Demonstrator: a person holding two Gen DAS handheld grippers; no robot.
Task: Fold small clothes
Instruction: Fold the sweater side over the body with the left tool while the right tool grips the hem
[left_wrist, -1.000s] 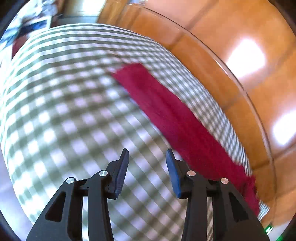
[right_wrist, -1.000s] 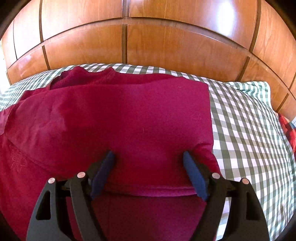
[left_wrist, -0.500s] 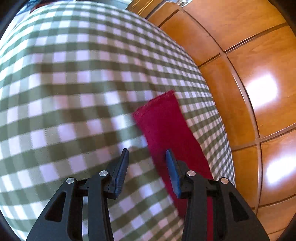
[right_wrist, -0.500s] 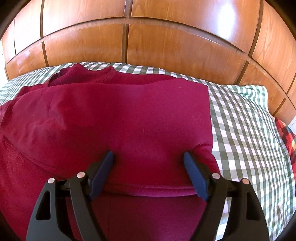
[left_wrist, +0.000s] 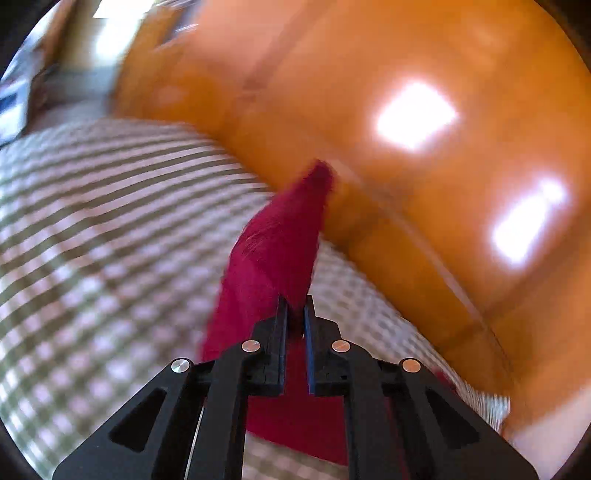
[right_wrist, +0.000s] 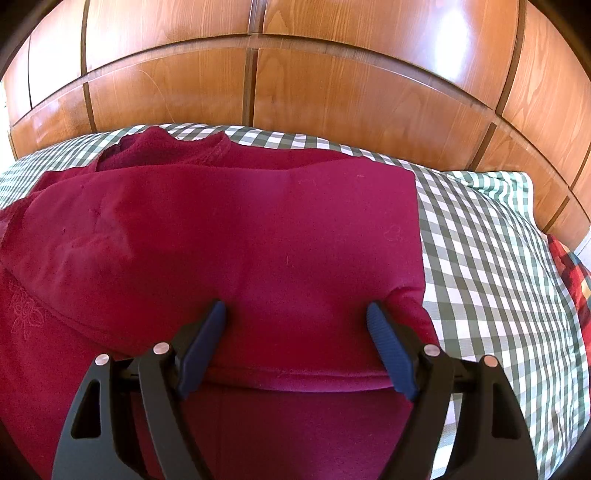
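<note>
**Left tongs pinch a strip of red garment above a checked bed**

A dark red garment lies spread on a bed covered with a green-and-white checked sheet. Behind the bed stands a glossy wooden panelled headboard, which catches bright patches of light.

In the right wrist view, the garment fills most of the picture. Its upper layer is folded over, with a straight edge running down the right side and a seam crossing low near the tongs. The neckline shows at the far end, near the headboard. A faint embroidered flower sits on the fabric at the left. The right gripper hangs over the near part of the garment with its two blue-padded fingers spread wide apart; the cloth lies flat beneath them and nothing is pinched. A red plaid fabric peeks in at the far right edge of the bed.

The left wrist view is blurred. The left gripper has its jaws closing, almost together, on a narrow strip of the red garment. The strip rises from the fingertips to a point, lifted off the sheet, with the headboard behind it. More red cloth trails below the tongs onto the checked sheet.
</note>
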